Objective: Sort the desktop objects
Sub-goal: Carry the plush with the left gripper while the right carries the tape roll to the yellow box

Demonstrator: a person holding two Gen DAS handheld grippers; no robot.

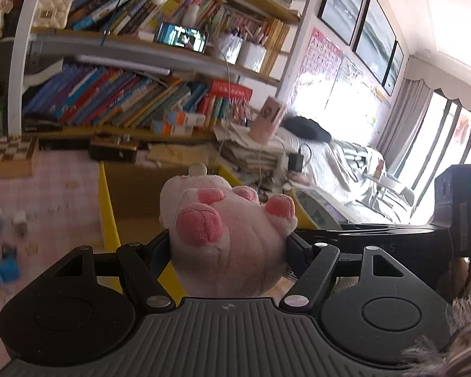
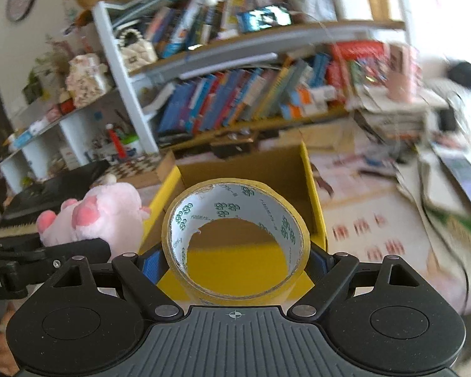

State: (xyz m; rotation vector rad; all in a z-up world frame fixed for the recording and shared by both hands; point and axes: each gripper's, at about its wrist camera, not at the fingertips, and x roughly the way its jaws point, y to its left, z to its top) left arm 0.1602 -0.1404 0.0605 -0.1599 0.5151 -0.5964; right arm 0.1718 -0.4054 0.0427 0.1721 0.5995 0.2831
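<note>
Left gripper [image 1: 229, 245]: black two-finger tool, jaws part-way apart and pressed on both flanks of a soft pink plush toy with darker pink paw pads [image 1: 223, 232]. The toy fills the gap between the fingers and bulges above them; it is held clear of the desk. Its paws point toward the camera.

Right gripper [image 2: 237, 259]: jaws set wide, blue-lined pads clamped on the outer sides of a roll of yellowish packing tape with a white, green-printed inner core [image 2: 235, 242]. The roll stands on edge with its hole facing the camera; it is carried above the desk.

Open yellow cardboard box with brown inside [image 2: 314, 207]: sits on the pink checked tablecloth [image 1: 47, 194], just beyond both grippers. In the right wrist view the tape roll lies in front of the box's near wall, and the box floor shows through the roll's hole. In the left wrist view the plush toy covers the middle of the box, with a yellow wall visible to its left.

In the right wrist view the plush toy and the left gripper's finger appear at left, near the box's left wall.

Surroundings: a bookshelf packed with coloured books [image 1: 116, 100] stands at the far side. A wooden chessboard [image 1: 9, 154] rests far left on the desk. Small blurred items, one blue [image 1: 4, 267], lie near left on the cloth. Stacked papers [image 2: 392, 119] sit far right.
</note>
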